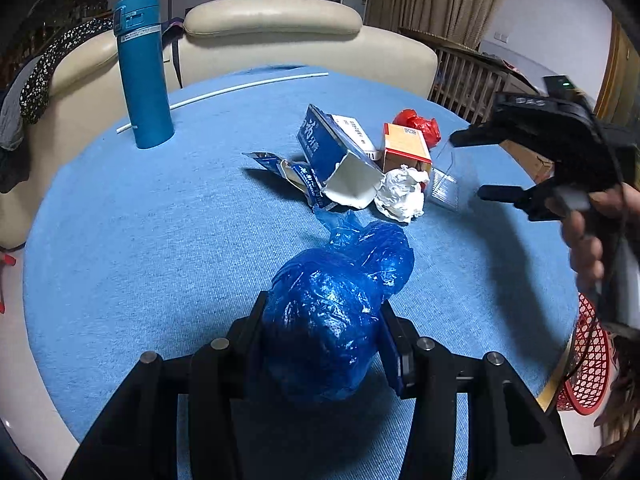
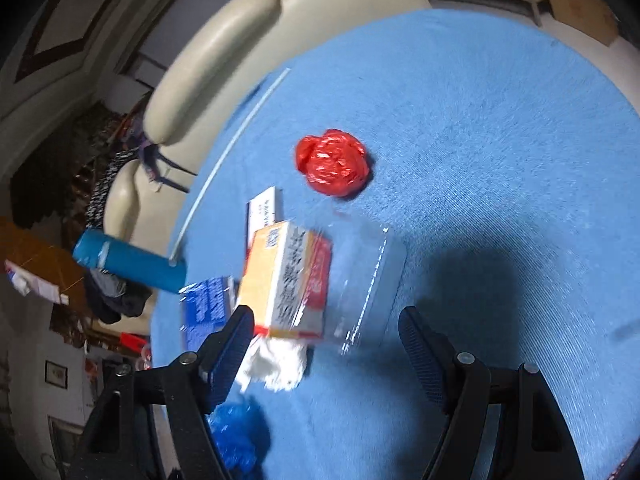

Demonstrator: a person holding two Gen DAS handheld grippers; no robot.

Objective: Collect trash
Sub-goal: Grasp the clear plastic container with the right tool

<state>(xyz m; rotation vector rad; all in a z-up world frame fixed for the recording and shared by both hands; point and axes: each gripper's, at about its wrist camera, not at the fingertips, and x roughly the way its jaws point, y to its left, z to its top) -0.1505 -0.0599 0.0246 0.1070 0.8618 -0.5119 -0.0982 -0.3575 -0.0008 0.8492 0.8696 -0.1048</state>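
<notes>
My left gripper (image 1: 323, 316) is shut on a crumpled blue plastic bag (image 1: 336, 300), its pads pressing both sides just above the blue-covered table (image 1: 160, 240). Beyond it lie a torn blue carton (image 1: 336, 152), a blue wrapper (image 1: 280, 164), a white tissue wad (image 1: 402, 194), an orange-and-red box (image 1: 404, 148), clear plastic packaging (image 1: 444, 184) and a red bag wad (image 1: 420, 124). My right gripper (image 1: 470, 165) hovers open at the right. In its own view the right gripper (image 2: 326, 316) spans the orange box (image 2: 288, 276) and clear packaging (image 2: 368, 280) without touching them, with the red wad (image 2: 332, 164) farther off.
A tall blue thermos (image 1: 142, 72) stands at the table's far left, with a thin white tube (image 1: 224, 92) lying behind it. A cream sofa (image 1: 280, 36) borders the far side. A red mesh basket (image 1: 588, 364) sits low off the table's right edge.
</notes>
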